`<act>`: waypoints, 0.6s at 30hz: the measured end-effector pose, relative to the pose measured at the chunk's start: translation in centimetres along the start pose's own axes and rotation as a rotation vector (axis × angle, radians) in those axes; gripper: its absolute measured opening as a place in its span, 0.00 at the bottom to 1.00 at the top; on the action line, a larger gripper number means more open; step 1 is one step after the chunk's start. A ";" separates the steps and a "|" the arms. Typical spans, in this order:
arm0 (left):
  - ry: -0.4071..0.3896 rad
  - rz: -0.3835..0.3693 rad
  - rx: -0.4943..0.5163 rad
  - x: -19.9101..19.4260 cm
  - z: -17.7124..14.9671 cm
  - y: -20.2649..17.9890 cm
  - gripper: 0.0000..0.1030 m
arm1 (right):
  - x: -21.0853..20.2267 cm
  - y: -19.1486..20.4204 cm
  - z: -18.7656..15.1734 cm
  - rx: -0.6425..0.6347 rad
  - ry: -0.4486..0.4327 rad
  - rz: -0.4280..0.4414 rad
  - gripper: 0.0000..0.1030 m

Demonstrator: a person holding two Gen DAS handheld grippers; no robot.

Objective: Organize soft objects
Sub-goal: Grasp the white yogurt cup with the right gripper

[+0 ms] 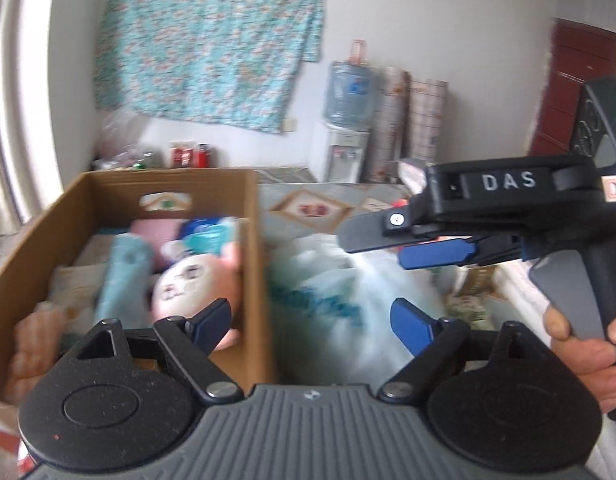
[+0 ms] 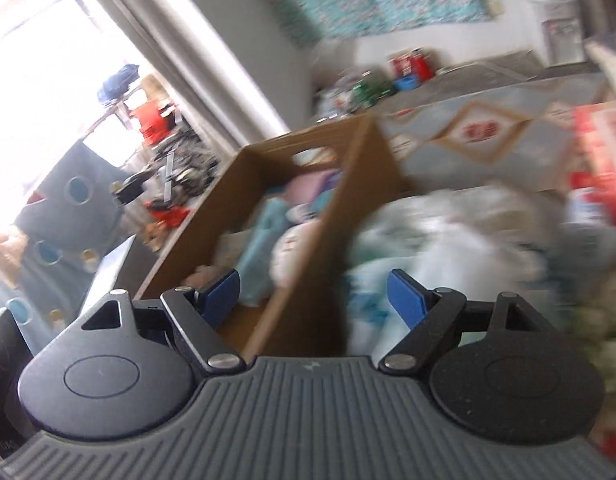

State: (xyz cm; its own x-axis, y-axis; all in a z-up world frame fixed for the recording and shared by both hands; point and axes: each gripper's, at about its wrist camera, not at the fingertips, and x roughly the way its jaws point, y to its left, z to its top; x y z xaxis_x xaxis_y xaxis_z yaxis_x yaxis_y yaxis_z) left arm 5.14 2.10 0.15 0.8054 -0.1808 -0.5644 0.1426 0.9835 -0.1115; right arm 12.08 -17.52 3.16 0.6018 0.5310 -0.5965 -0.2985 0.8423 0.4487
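Left gripper point(image 1: 312, 322): jaws wide, empty, over box wall.
Right gripper point(image 2: 313, 300): jaws wide, empty.
Plush point(image 1: 196, 280): inside box point(image 1: 254, 240), among soft items.
White bag point(image 1: 332, 300): beside box, on bed.

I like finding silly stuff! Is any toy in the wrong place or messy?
Nothing looks broken. One white bag lies outside the box, against its wall, while the plush and other soft things sit inside. Both grippers are open and empty.
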 end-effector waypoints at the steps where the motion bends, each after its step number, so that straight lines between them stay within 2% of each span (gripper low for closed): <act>1: -0.001 -0.022 0.014 0.8 0.2 -1.1 0.85 | -1.1 -1.5 -0.1 0.002 -0.016 -0.032 0.79; 4: -0.007 -0.075 0.078 3.7 0.6 -4.7 0.84 | -3.8 -6.0 -0.3 0.008 -0.050 -0.118 0.79; 7: -0.002 -0.099 0.162 6.8 1.0 -8.4 0.81 | -4.8 -9.6 -0.4 -0.006 -0.053 -0.191 0.79; 10: 0.008 -0.089 0.248 9.9 1.5 -11.3 0.70 | -4.7 -12.4 0.1 -0.057 -0.031 -0.249 0.78; 12: 0.027 -0.073 0.305 12.0 1.9 -12.7 0.61 | -3.8 -13.9 1.0 -0.105 -0.003 -0.271 0.73; 16: 0.074 -0.078 0.398 15.6 3.0 -13.9 0.53 | -1.6 -15.7 2.4 -0.238 0.076 -0.270 0.59; 18: 0.104 -0.084 0.442 17.4 3.3 -14.3 0.45 | -0.4 -16.3 2.9 -0.296 0.116 -0.261 0.51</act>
State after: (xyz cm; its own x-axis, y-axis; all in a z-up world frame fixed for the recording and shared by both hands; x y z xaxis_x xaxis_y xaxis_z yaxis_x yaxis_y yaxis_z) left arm 19.03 -15.04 -5.42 0.7218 -0.2378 -0.6500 0.4550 0.8707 0.1866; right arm 18.89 -31.78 -1.98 0.6027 0.2887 -0.7439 -0.3573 0.9312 0.0719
